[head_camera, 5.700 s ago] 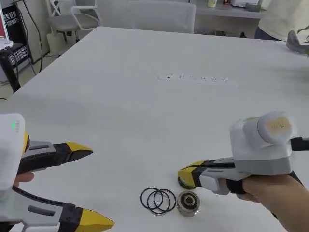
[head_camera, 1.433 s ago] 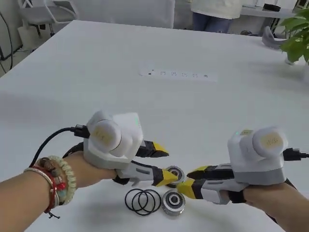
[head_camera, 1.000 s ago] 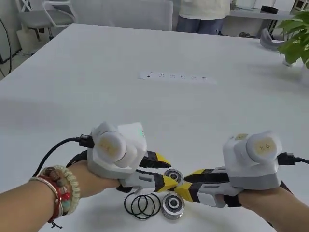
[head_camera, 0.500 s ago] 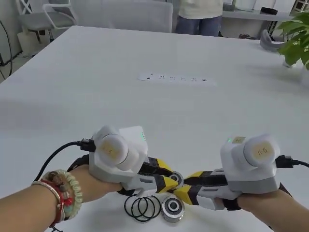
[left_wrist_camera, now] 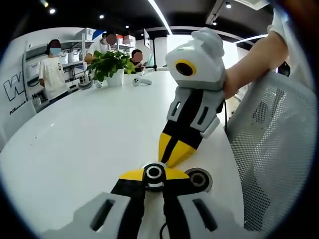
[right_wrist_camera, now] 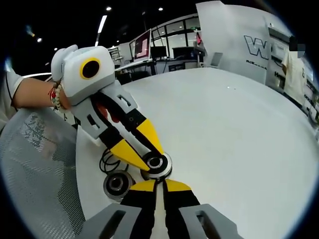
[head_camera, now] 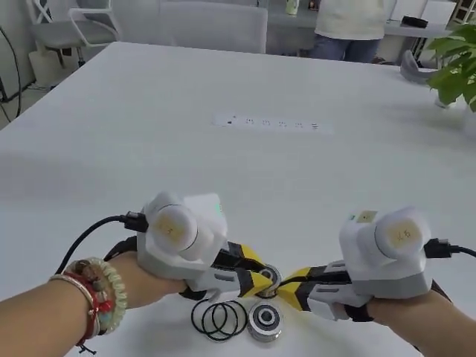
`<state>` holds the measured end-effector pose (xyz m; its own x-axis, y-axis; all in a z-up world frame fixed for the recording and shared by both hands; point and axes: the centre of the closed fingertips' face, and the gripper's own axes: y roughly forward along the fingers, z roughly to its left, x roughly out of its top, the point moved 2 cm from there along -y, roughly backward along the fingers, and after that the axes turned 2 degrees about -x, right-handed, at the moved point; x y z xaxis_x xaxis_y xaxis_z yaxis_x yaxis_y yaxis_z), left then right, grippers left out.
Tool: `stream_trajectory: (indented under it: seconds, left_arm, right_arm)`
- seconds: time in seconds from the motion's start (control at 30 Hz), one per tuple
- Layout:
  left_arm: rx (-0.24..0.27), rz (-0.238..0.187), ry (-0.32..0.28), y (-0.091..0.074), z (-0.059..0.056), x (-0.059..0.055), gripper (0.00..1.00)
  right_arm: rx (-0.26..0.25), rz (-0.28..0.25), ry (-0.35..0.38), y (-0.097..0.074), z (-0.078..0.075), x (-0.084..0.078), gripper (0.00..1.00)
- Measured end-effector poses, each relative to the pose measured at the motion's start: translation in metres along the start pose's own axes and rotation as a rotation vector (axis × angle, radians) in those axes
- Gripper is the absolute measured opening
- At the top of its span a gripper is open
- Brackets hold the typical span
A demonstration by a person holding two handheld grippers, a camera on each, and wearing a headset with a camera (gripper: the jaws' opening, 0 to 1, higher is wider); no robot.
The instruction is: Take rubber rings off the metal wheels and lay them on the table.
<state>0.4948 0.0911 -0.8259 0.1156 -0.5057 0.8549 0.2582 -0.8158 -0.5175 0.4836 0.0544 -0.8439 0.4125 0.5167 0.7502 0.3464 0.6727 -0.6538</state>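
Note:
Just above the white table (head_camera: 149, 149), my left gripper (head_camera: 260, 277) is shut on a small metal wheel (head_camera: 269, 274). In the left gripper view its yellow tips (left_wrist_camera: 154, 175) clamp the wheel (left_wrist_camera: 153, 172) from both sides. My right gripper (head_camera: 286, 285) meets the wheel from the right, its jaws shut (right_wrist_camera: 160, 185) against the wheel's black rubber rim (right_wrist_camera: 158, 162). A second wheel (head_camera: 265, 320) lies flat on the table below them. Three loose black rubber rings (head_camera: 219, 318) lie overlapping just left of it.
A white power strip (head_camera: 271, 121) is set into the table's middle. A potted plant (head_camera: 457, 71) stands at the far right edge. A person (head_camera: 349, 26) and chairs (head_camera: 97, 22) are beyond the far edge. A mesh chair (left_wrist_camera: 279, 149) is close behind the near edge.
The left gripper, open and apart at the left earlier, has come in and shut on the wheel. Over the last second both grippers drew closer, and the right tips now touch the wheel.

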Motion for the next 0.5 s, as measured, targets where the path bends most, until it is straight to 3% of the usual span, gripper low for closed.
stream_trajectory:
  seconds: [0.5]
  left_arm:
    - [0.001,-0.004,-0.008,-0.0006,-0.0004,-0.0004,0.07]
  right_arm:
    - [-0.008,0.008,0.08,-0.0011,-0.0047,-0.0006,0.0]
